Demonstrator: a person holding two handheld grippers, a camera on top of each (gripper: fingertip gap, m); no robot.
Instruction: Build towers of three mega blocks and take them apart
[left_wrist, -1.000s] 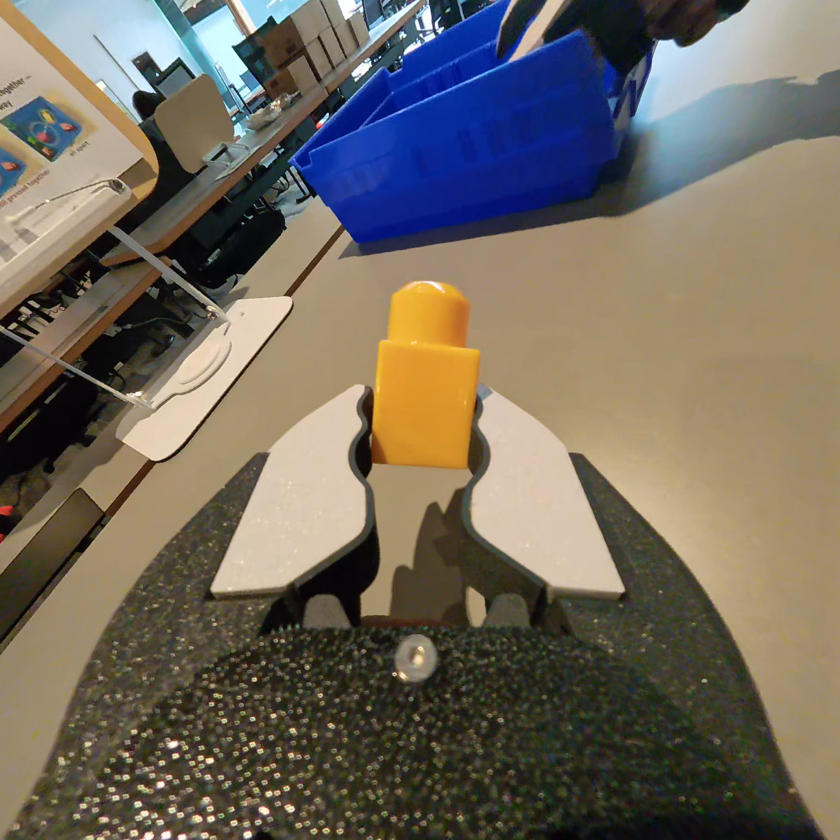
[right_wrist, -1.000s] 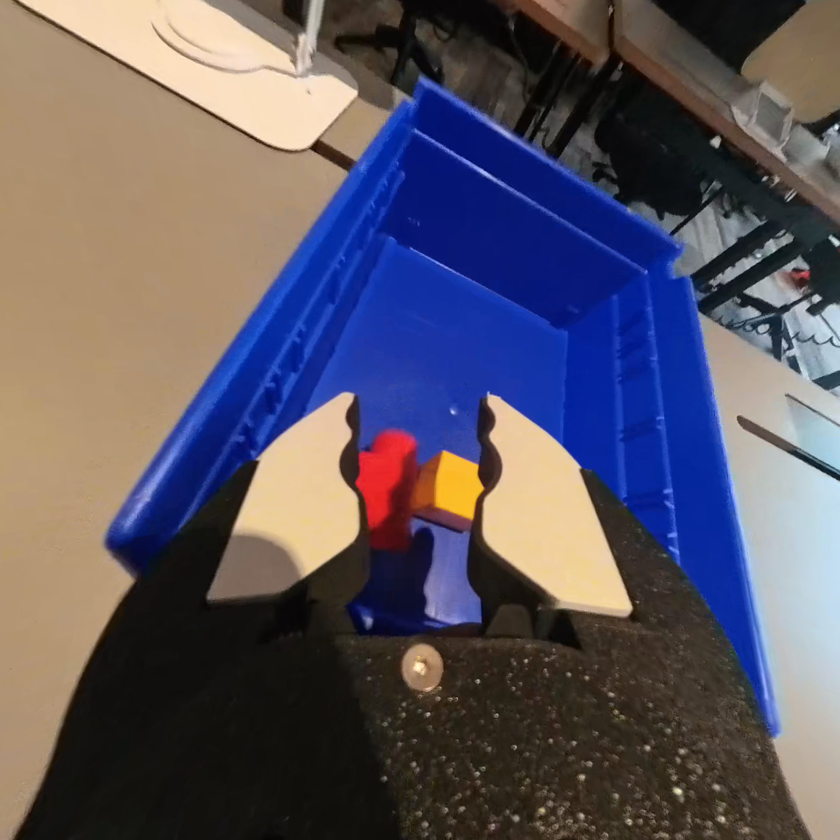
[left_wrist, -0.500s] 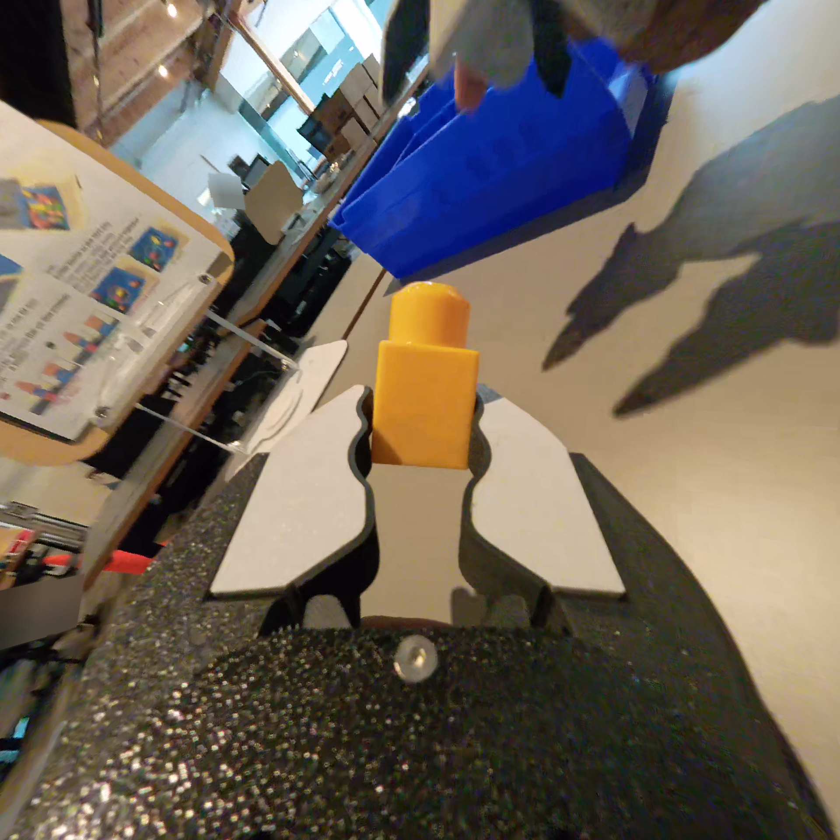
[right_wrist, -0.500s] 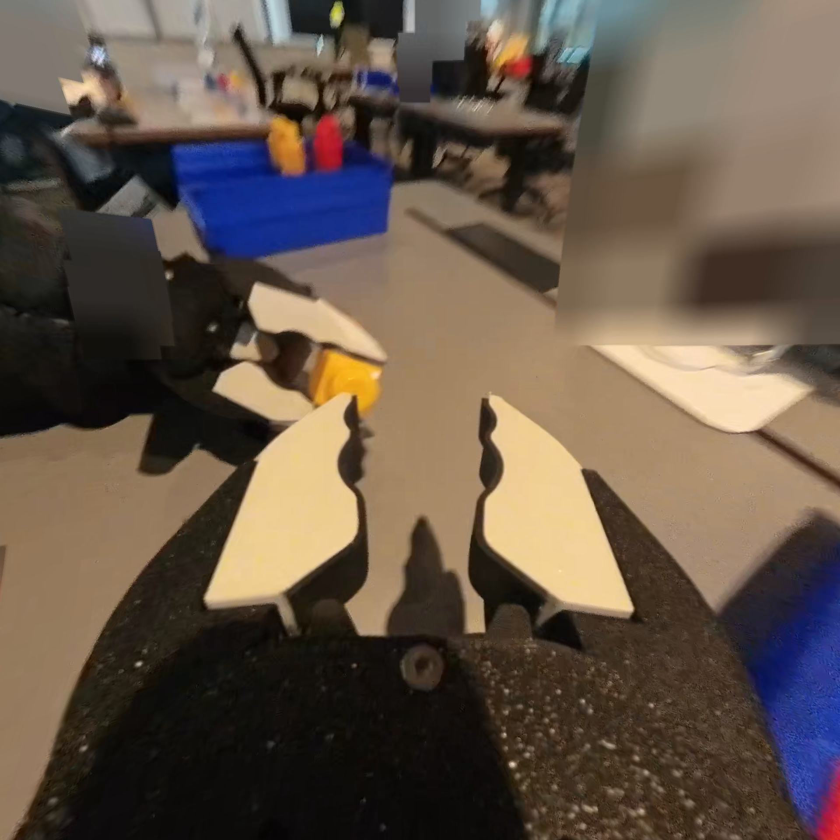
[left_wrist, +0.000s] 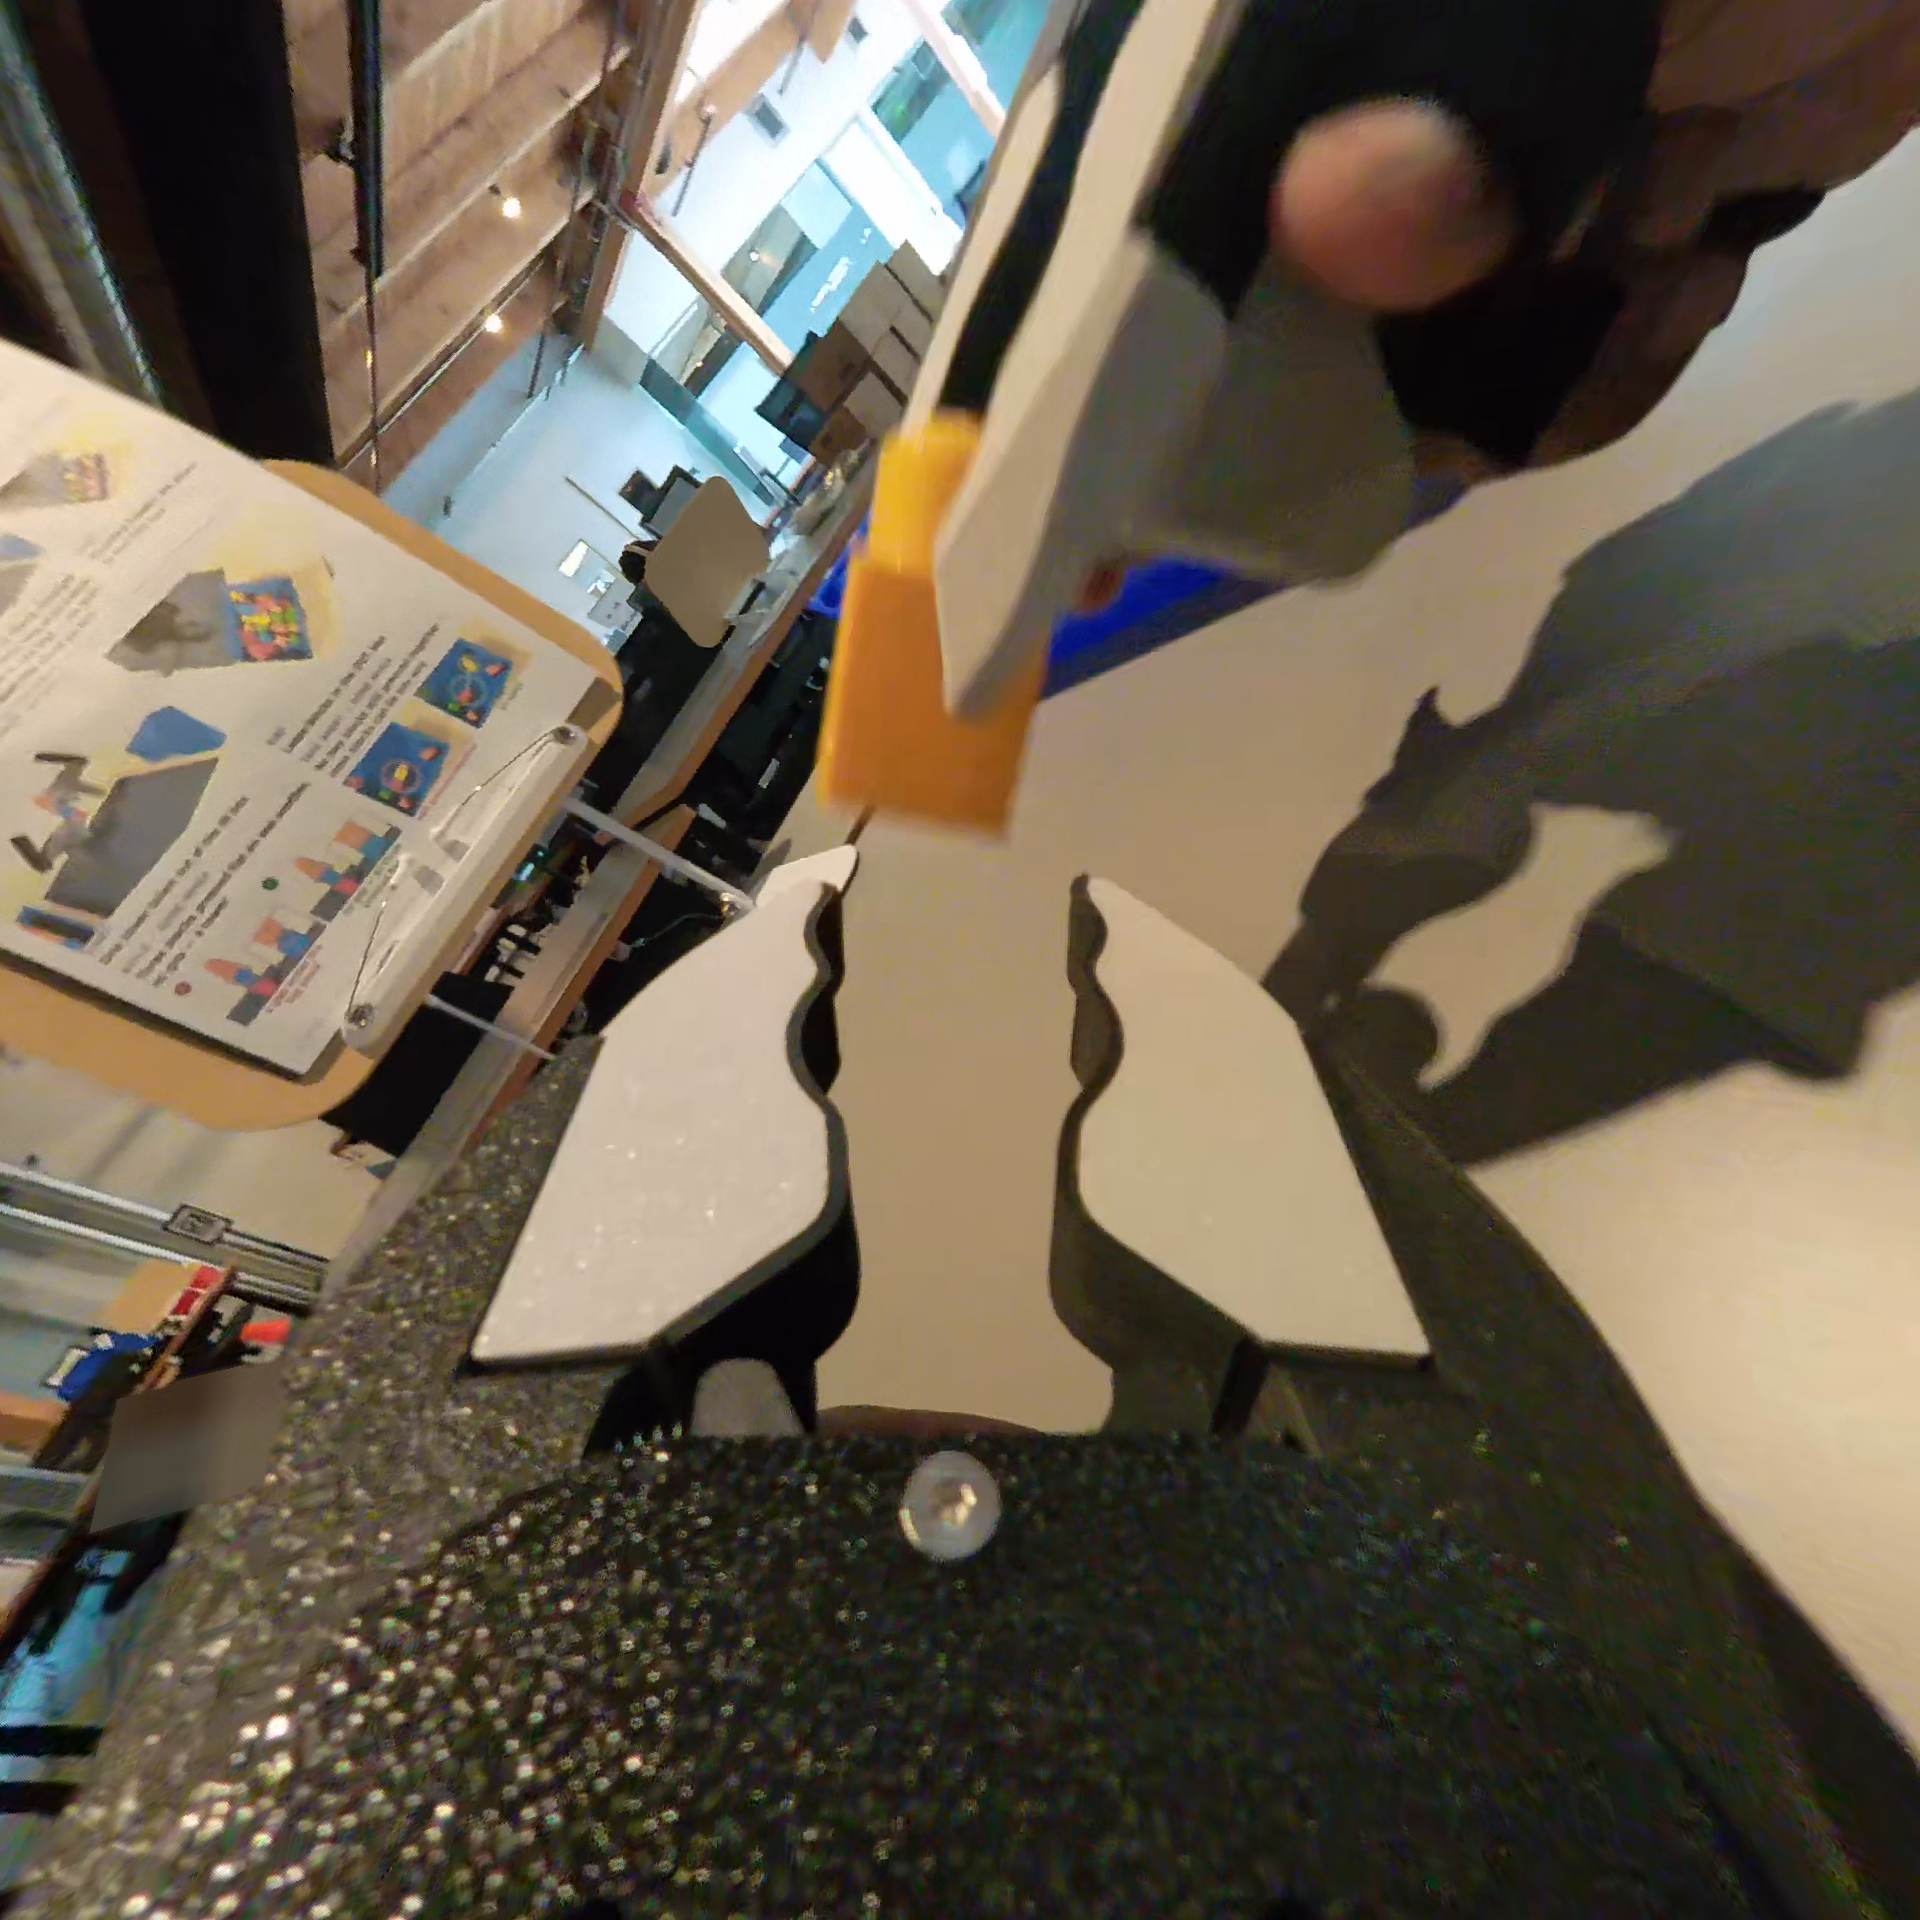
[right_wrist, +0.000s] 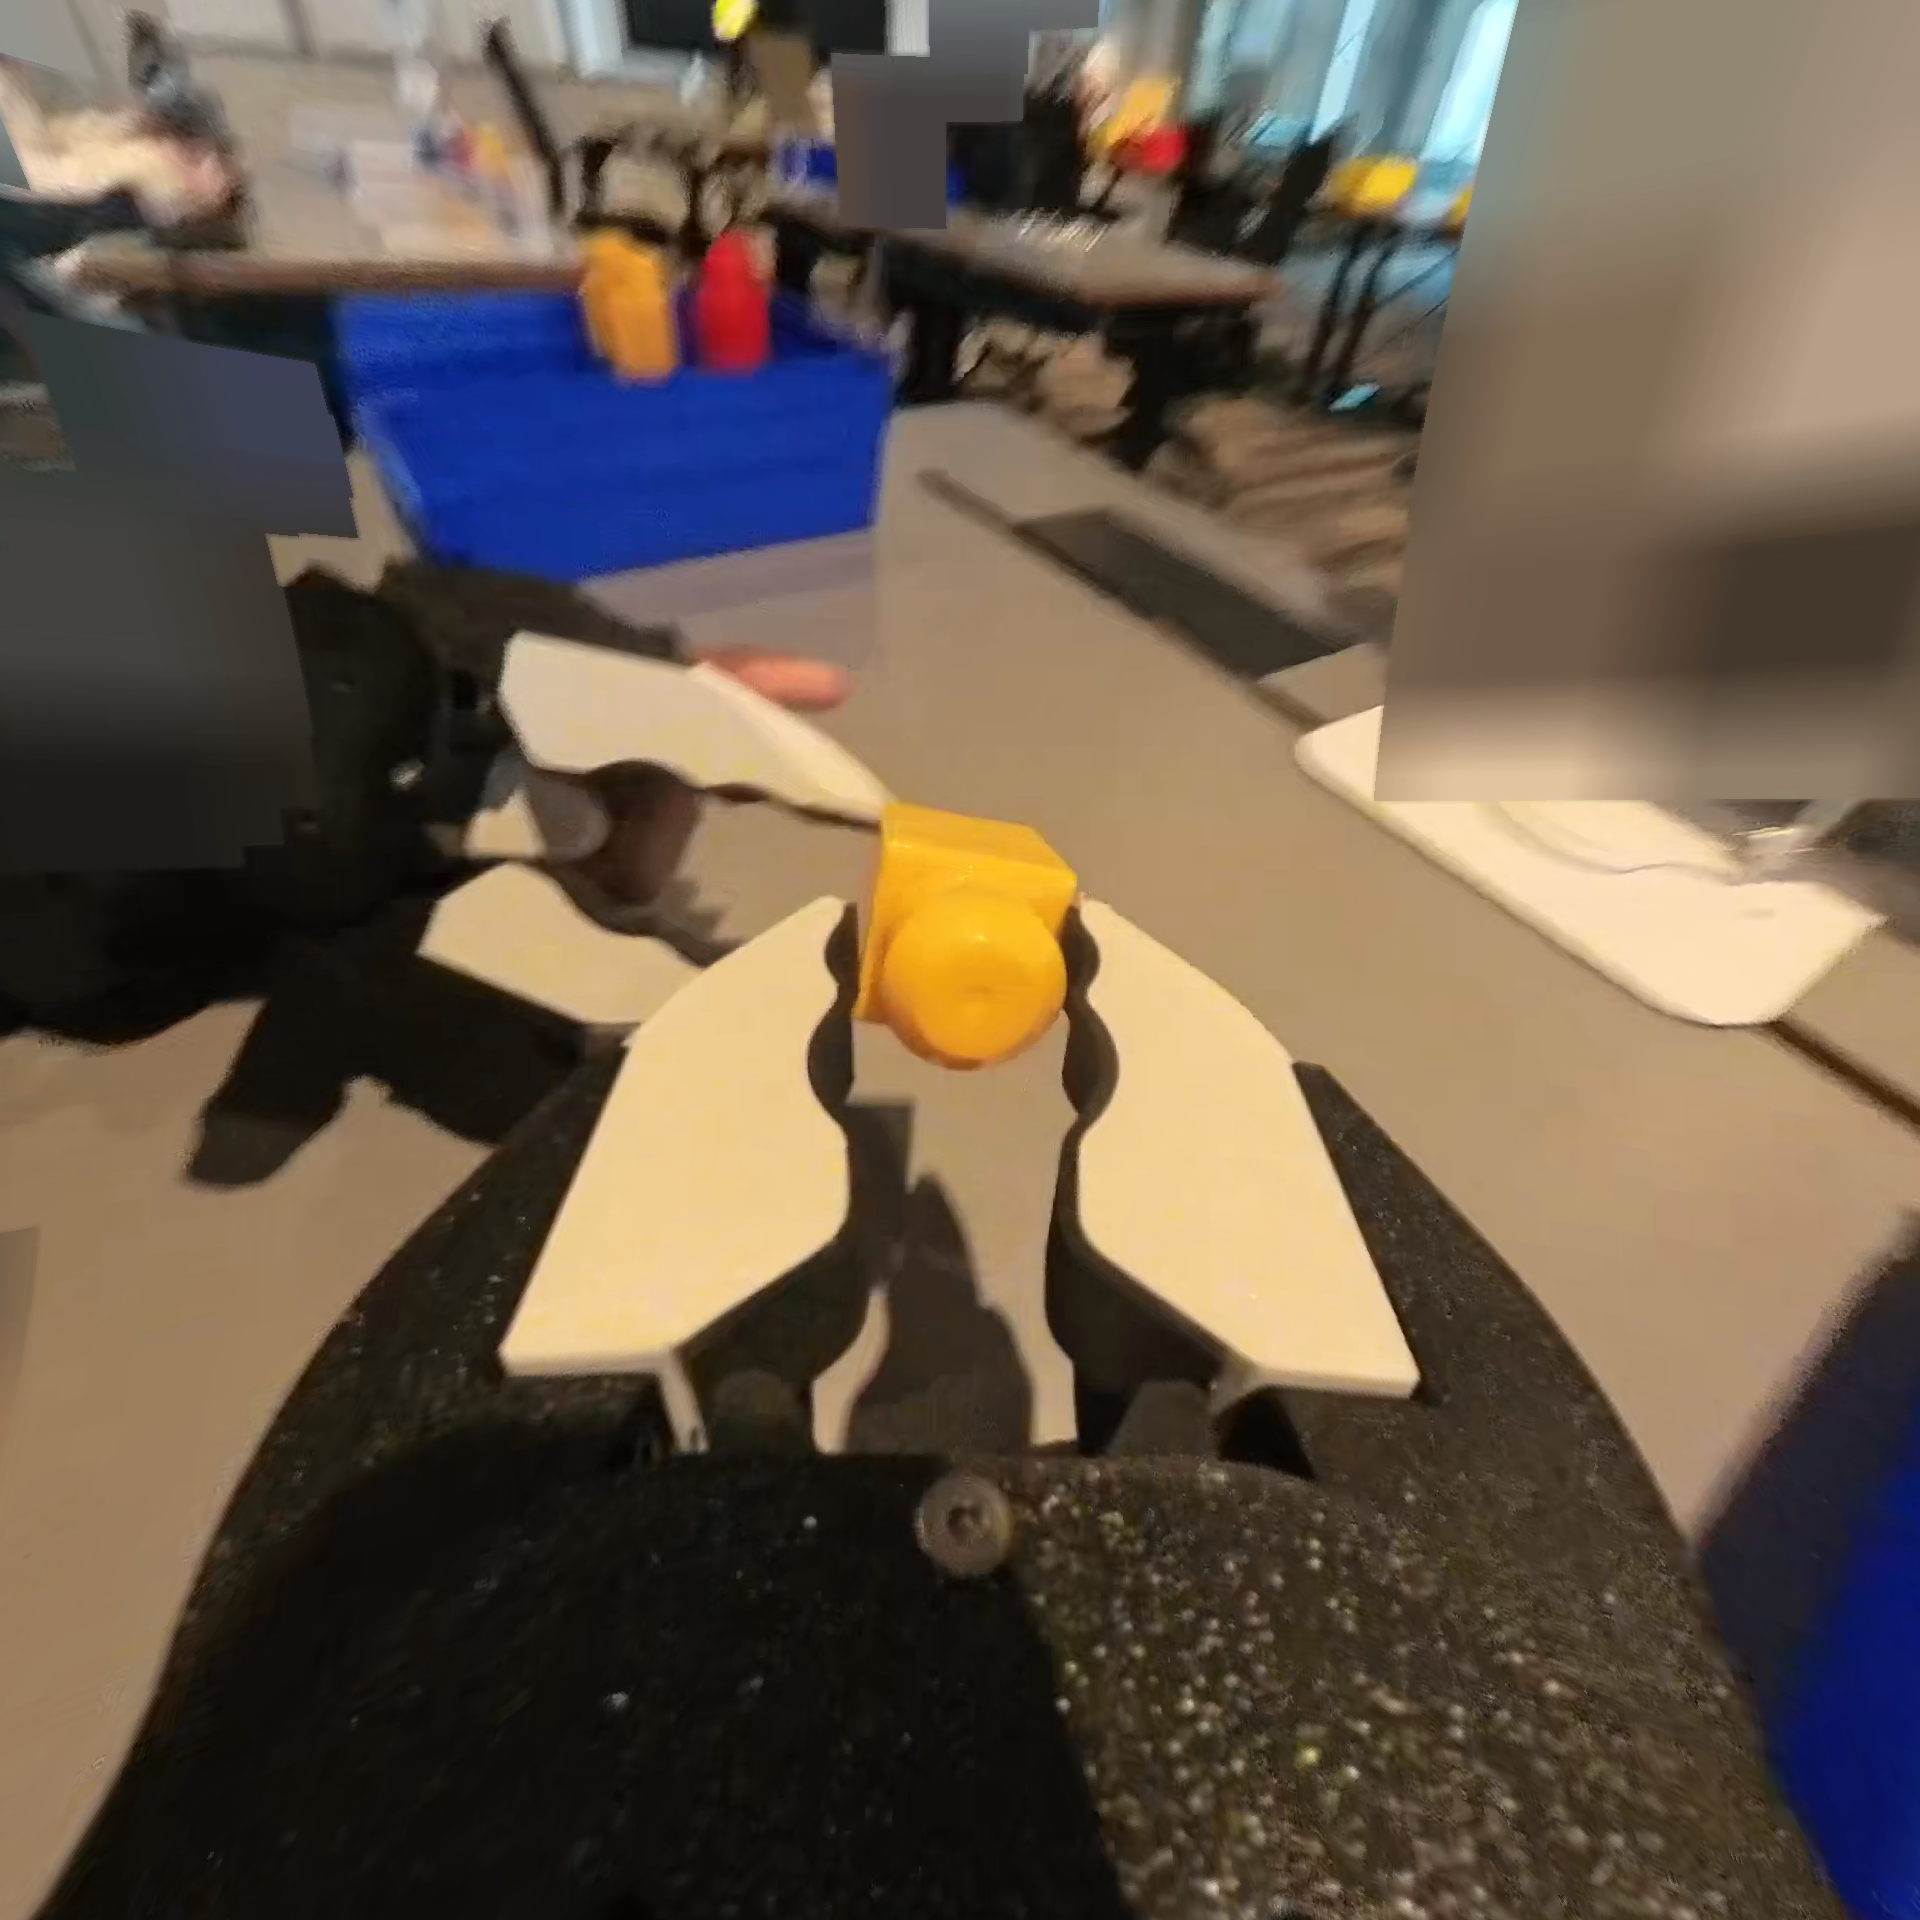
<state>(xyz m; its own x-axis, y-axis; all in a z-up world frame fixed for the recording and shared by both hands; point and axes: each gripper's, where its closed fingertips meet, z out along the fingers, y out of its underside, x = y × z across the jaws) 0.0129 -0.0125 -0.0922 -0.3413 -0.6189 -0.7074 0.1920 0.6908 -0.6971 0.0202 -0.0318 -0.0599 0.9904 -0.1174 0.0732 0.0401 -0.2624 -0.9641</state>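
Right gripper (right_wrist: 961, 940) pinches the yellow block (right_wrist: 961, 935) above the table (right_wrist: 1195, 831); left gripper (left_wrist: 951, 914) gapes empty just beside the block. No tower yet (judging): stacking remains.

Single-stud yellow-orange plastic mega block (right_wrist: 961, 940) is off the grey surface (right_wrist: 1195, 831), pinched between right claw (right_wrist: 961, 935) tips, stud toward its camera.
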